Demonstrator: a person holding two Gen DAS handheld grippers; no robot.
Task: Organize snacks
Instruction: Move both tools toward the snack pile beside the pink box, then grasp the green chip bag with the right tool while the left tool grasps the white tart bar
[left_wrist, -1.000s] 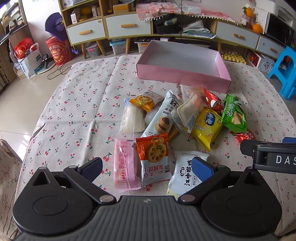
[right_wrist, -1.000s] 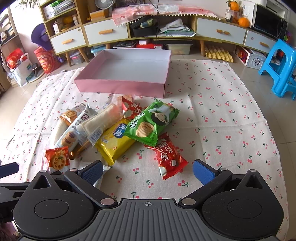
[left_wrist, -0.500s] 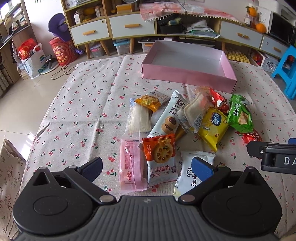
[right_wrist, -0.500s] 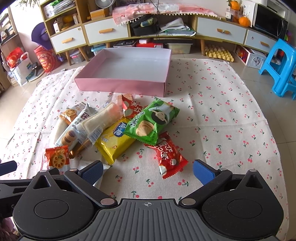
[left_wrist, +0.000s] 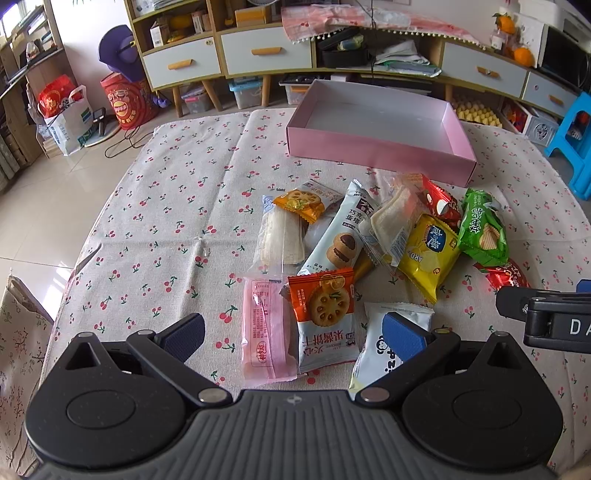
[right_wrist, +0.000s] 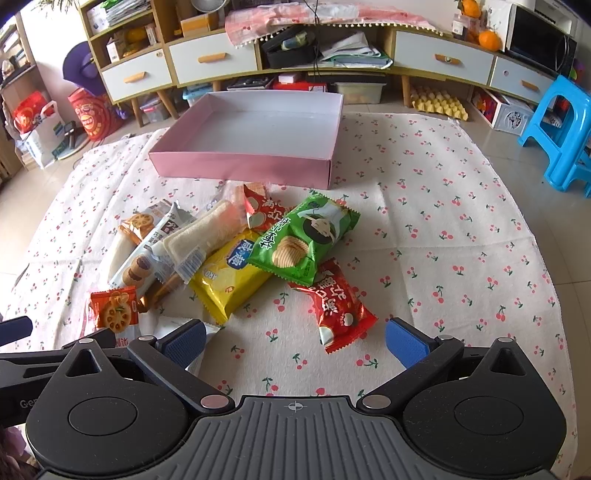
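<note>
Left gripper (left_wrist: 293, 334) nearest, jaws spread wide, holding nothing, hovering over pink wafer pack (left_wrist: 265, 332) and orange biscuit pack (left_wrist: 323, 314); white panda pack (left_wrist: 384, 354) under its right finger. Right gripper (right_wrist: 295, 341) likewise wide apart, empty, above cherry-print cloth (right_wrist: 443, 229), red pack (right_wrist: 338, 308) just ahead. Beyond: yellow chip pack (right_wrist: 231, 275), green chip pack (right_wrist: 304, 240) overlapping it, rest of snack pile. Farthest: pink box (right_wrist: 243, 168), empty, at cloth's far edge.
</note>
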